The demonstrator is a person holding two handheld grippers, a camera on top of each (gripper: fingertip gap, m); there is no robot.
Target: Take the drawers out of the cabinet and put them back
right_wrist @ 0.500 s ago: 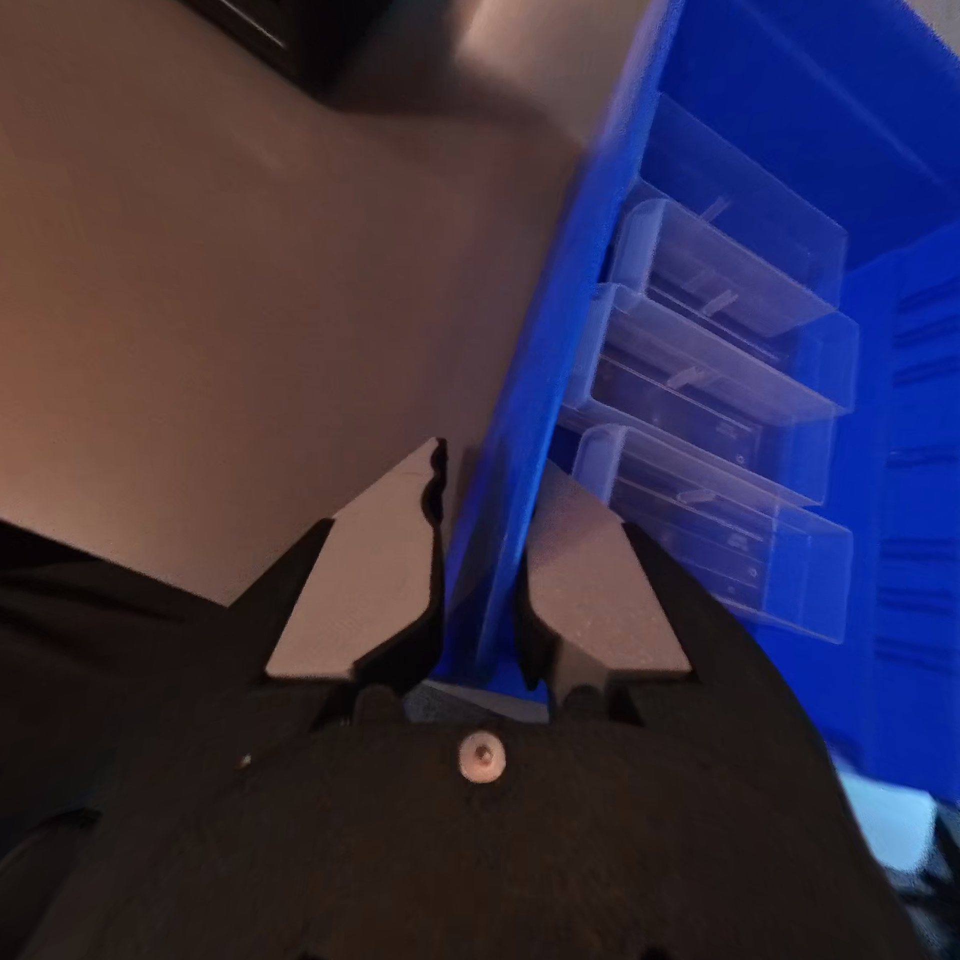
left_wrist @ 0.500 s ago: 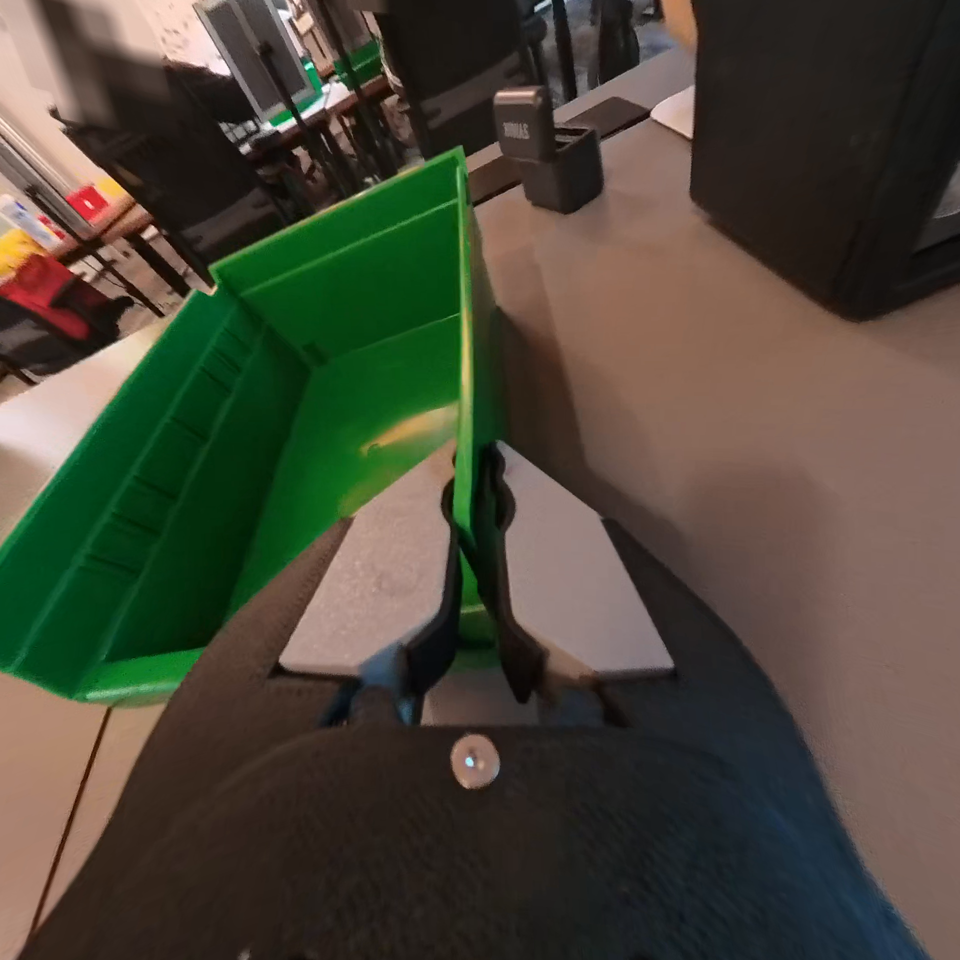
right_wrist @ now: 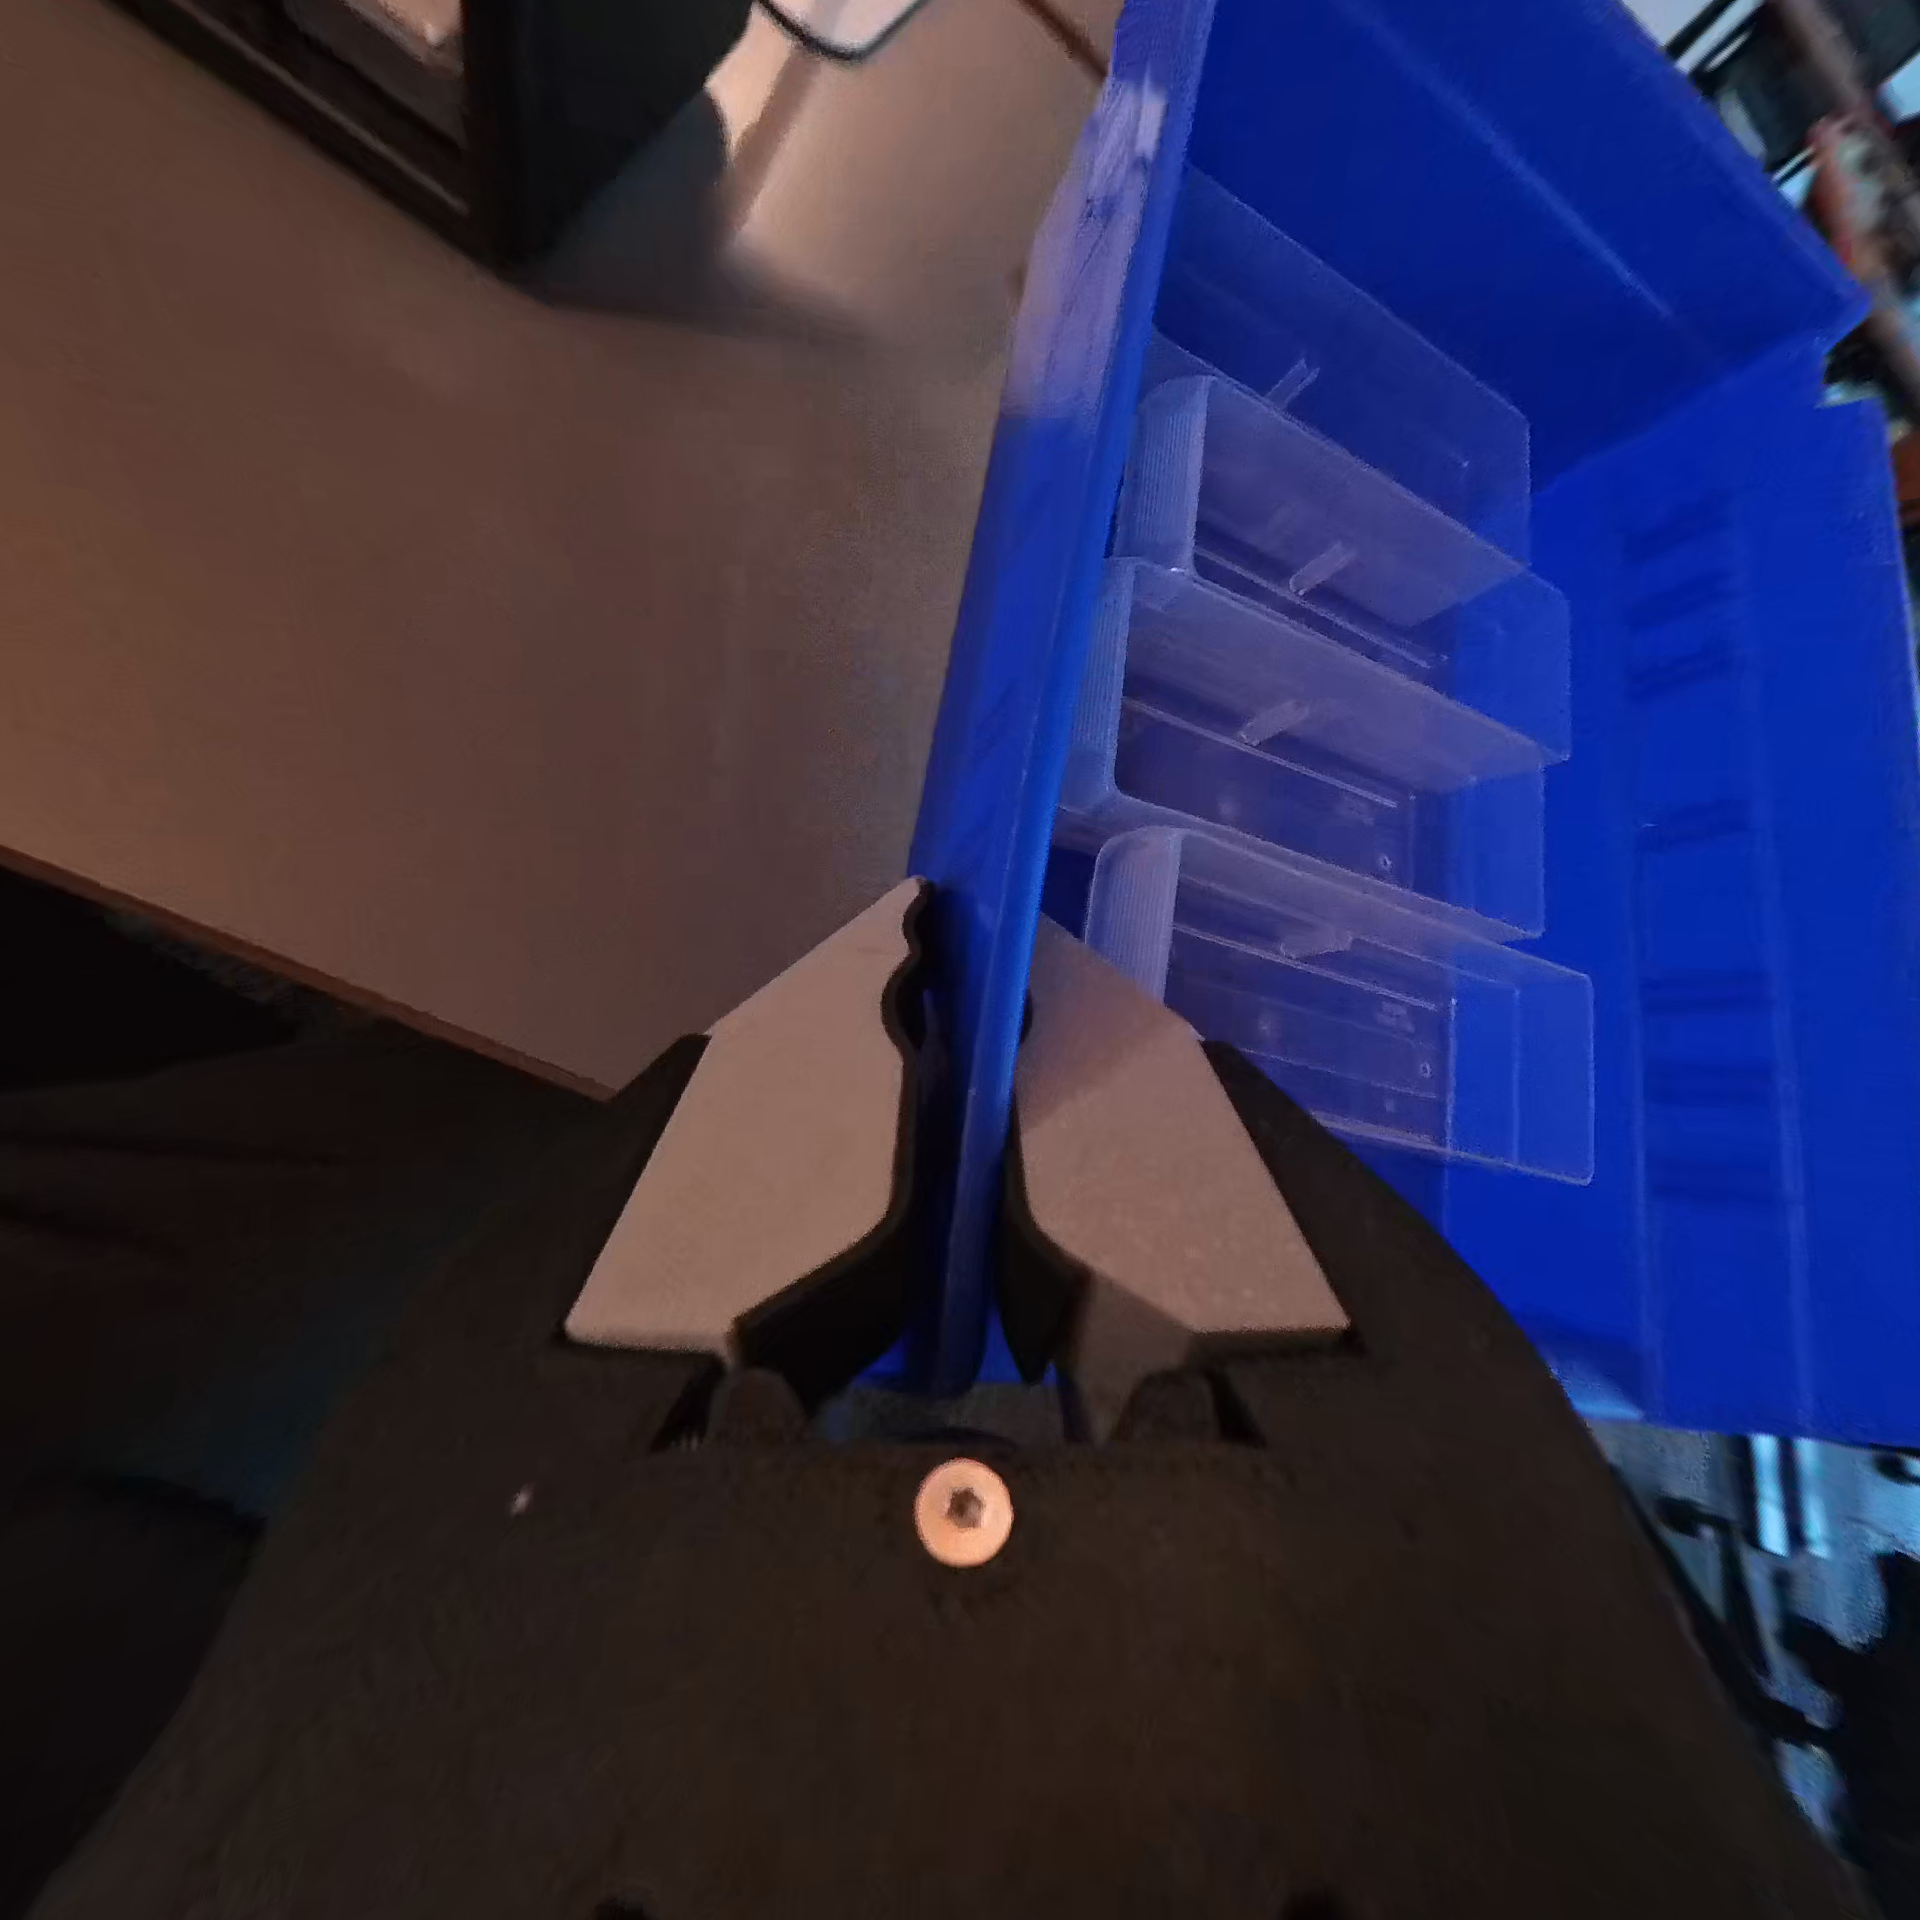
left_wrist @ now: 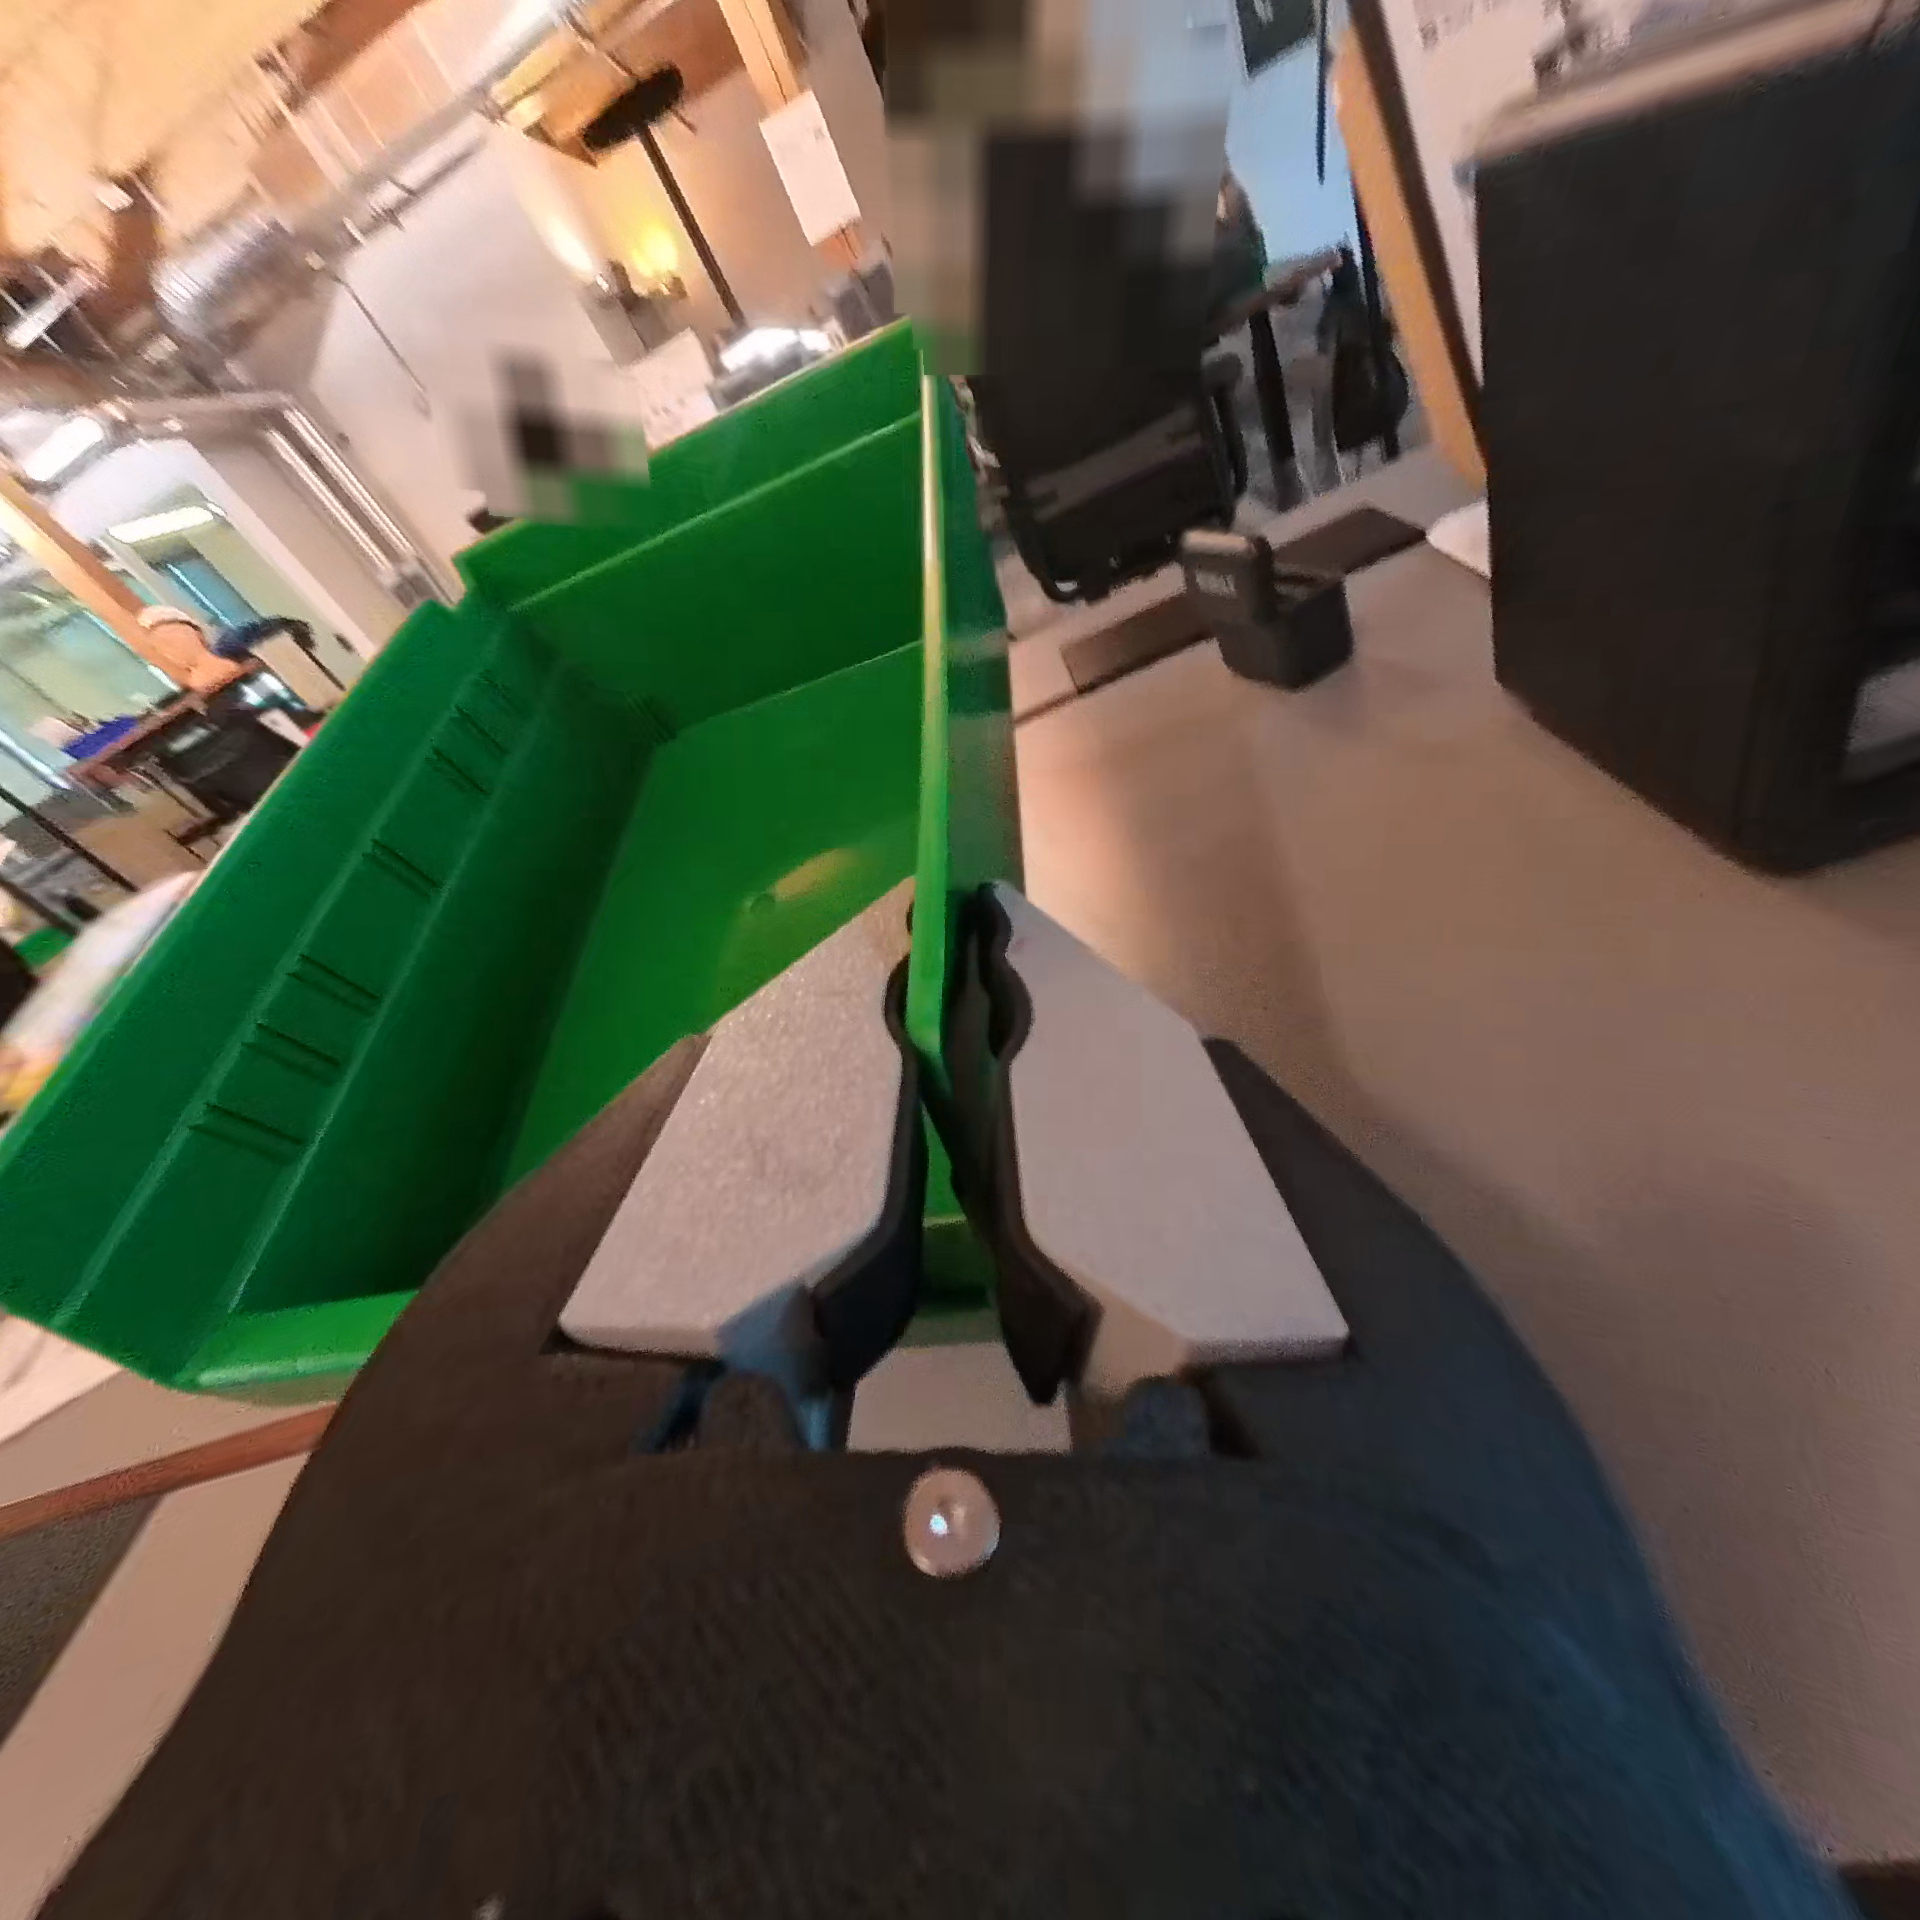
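Observation:
In the left wrist view, my left gripper (left_wrist: 951, 914) is shut on the right side wall of an empty green drawer (left_wrist: 582, 831), which is tilted and held above the grey table (left_wrist: 1455, 1039). In the right wrist view, my right gripper (right_wrist: 977, 914) is shut on the left side wall of a blue drawer (right_wrist: 1714, 727). Several clear plastic boxes (right_wrist: 1340, 997) lie inside the blue drawer. A black cabinet (left_wrist: 1704, 468) stands at the far right of the table in the left wrist view.
A small black box (left_wrist: 1283, 613) stands on the table behind the green drawer. A dark box (right_wrist: 457, 114) sits at the top left of the right wrist view, where the table's front edge (right_wrist: 312, 977) runs across the left. Office desks and chairs lie beyond.
The green drawer has been lifted and the left view now looks higher into the room. The right gripper has closed tighter on the blue drawer's wall, and the blue drawer has shifted.

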